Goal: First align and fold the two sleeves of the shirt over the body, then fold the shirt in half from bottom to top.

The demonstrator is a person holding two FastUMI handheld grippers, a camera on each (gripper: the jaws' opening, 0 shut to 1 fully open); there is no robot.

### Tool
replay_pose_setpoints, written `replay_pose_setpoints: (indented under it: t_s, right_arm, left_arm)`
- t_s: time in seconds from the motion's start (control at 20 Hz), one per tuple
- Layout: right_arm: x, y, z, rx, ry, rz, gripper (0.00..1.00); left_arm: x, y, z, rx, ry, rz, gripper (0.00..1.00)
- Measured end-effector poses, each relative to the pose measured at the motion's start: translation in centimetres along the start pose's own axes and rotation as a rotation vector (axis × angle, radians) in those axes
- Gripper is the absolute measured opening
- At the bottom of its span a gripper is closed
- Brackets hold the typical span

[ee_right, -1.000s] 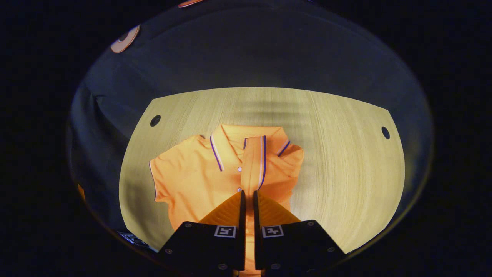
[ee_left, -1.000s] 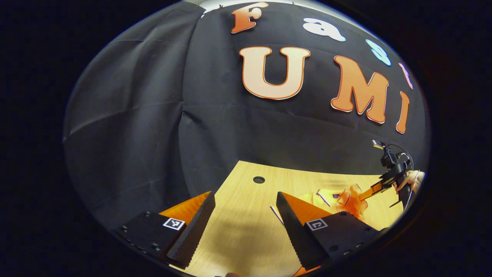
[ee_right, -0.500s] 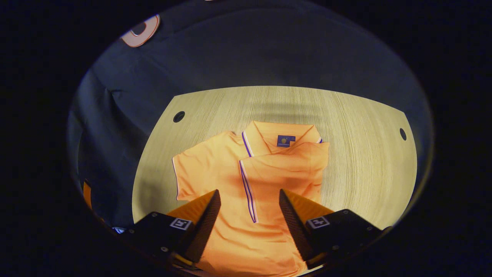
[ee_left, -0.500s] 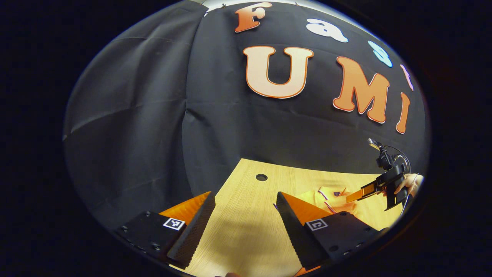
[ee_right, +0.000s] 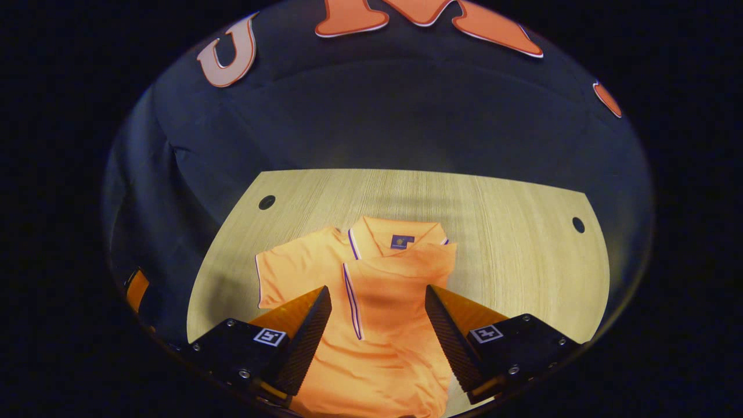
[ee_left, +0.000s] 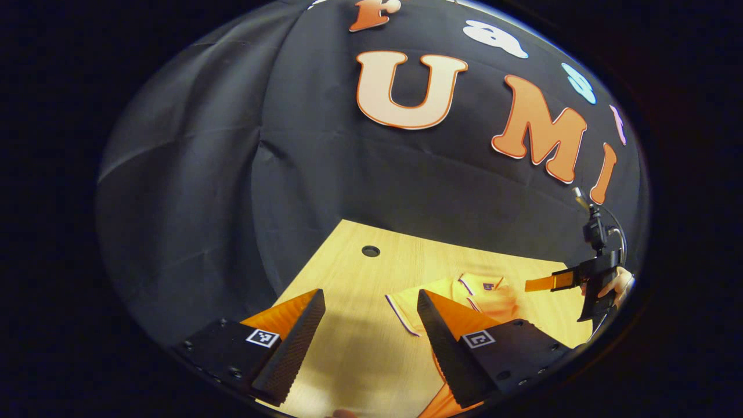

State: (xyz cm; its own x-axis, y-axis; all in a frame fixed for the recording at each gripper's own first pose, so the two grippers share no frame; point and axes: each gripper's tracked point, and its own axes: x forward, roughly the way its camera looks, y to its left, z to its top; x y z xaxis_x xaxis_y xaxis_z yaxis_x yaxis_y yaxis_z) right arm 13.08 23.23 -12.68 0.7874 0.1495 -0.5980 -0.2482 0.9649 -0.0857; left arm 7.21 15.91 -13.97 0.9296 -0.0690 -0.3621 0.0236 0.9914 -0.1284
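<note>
The shirt (ee_right: pixel 371 302) lies on the table (ee_right: pixel 511 244), its right sleeve folded over the body and its left sleeve (ee_right: pixel 284 273) flat. Both the right gripper (ee_right: pixel 376 331) and the left gripper (ee_left: pixel 367 337) hang wide open, empty. Likely next: the left gripper takes the left sleeve.

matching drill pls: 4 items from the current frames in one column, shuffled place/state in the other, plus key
Things:
1. right sleeve of the shirt
2. left sleeve of the shirt
3. left gripper
4. table

States:
A. spread out flat to the side, not folded in
B. open, over bare table beside the shirt
C. folded across the shirt body
D. light wood, with round holes near its far corners

Pairs: 1-C, 2-A, 3-B, 4-D. Sleeve sides are as seen in the right gripper view.
</note>
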Motion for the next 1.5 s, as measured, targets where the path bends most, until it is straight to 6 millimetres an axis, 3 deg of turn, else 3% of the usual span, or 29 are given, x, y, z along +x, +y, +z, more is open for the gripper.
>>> replay_pose_setpoints:
  t_s: [0.35, 0.6, 0.85, 1.15, 1.5]
  right_arm:
    - [-5.3, -2.3, 1.8, -0.022, -0.126, -0.02, 0.99]
    - [-8.7, -3.4, 0.9, 0.035, -0.157, 0.042, 0.99]
    - [-11.5, -7.6, 1.0, 0.001, -0.25, -0.035, 0.99]
    - [-13.0, -10.3, -0.7, -0.01, -0.268, -0.056, 0.99]
    - [-12.9, -14.0, -1.6, 0.035, -0.244, -0.083, 0.99]
  left_arm:
    - [7.2, -5.1, -5.1, 0.032, 0.258, -0.094, 0.98]
    - [11.6, -6.9, -6.7, -0.047, 0.451, -0.067, 0.98]
    - [16.8, -6.3, -8.8, -0.1, 0.596, 0.005, 0.98]
    - [20.6, -5.0, -13.1, -0.145, 0.74, 0.119, 0.99]
    - [22.0, -4.6, -15.5, -0.141, 0.797, 0.214, 0.93]
